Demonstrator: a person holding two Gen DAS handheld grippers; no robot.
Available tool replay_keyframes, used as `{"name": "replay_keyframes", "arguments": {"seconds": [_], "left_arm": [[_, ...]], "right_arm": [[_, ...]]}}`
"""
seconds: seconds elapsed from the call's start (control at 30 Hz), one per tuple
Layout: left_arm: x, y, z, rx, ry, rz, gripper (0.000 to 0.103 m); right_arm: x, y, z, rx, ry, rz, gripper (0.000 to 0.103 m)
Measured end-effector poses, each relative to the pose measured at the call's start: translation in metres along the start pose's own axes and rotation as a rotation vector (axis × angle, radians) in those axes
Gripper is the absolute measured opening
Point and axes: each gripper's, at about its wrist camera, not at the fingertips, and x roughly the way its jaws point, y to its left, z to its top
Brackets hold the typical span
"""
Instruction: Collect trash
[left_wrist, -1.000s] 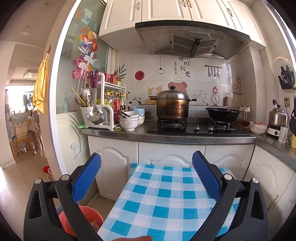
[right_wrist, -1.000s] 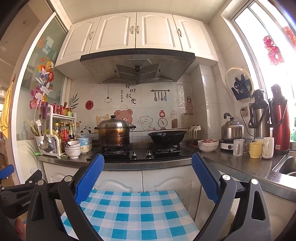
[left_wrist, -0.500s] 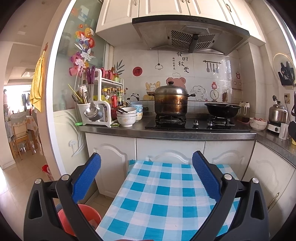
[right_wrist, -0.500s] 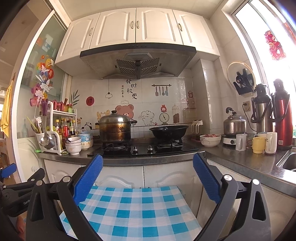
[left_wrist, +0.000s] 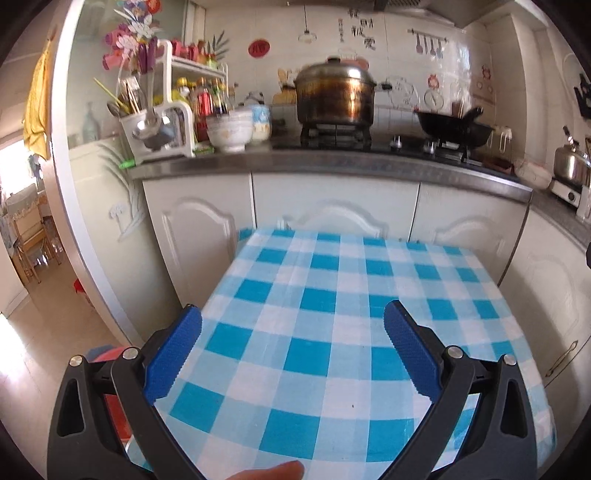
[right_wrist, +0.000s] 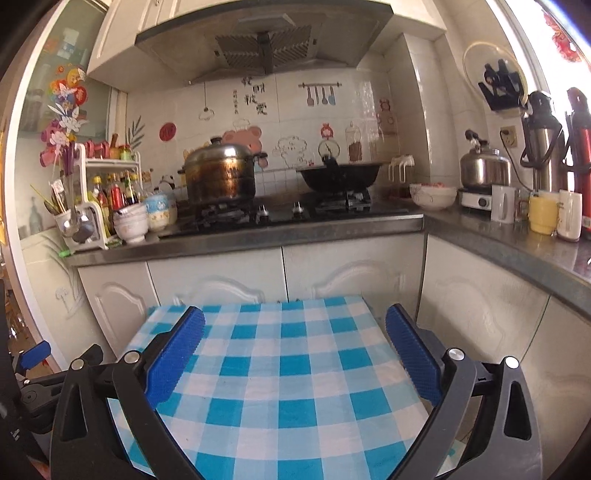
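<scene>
A small table under a blue-and-white checked cloth (left_wrist: 317, 325) fills the lower half of both wrist views; no trash shows on its top. Above its near left part my left gripper (left_wrist: 292, 309) hangs open, nothing between its blue pads. To the table's left on the floor a red bin (left_wrist: 112, 404) shows partly behind the left finger. My right gripper (right_wrist: 295, 310) is open too, empty, over the cloth (right_wrist: 291, 369). The left gripper's blue tip (right_wrist: 35, 357) shows at the left edge of the right wrist view. A fingertip (left_wrist: 273, 470) pokes in at the bottom.
White cabinets (left_wrist: 332, 206) stand right behind the table. On the grey counter (right_wrist: 258, 240) are a steel pot (right_wrist: 219, 173), a black wok (right_wrist: 338, 177), bowls (right_wrist: 129, 223), a utensil rack (left_wrist: 162, 110), a kettle (right_wrist: 484, 166), mugs (right_wrist: 543, 214). A doorway opens at left.
Both views have tipped downward and nearer the table; the checked cloth fills more of each frame and the upper cabinets have slid out of view. Both grippers have stayed open.
</scene>
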Motion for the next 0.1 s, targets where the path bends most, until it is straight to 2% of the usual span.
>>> {"name": "replay_keyframes", "arguments": {"seconds": [0.1], "left_arm": [[0.046, -0.010, -0.020, -0.008, 0.107, 0.009, 0.099]], "right_arm": [[0.045, -0.001, -0.029, -0.024, 0.105, -0.027, 0.097]]}}
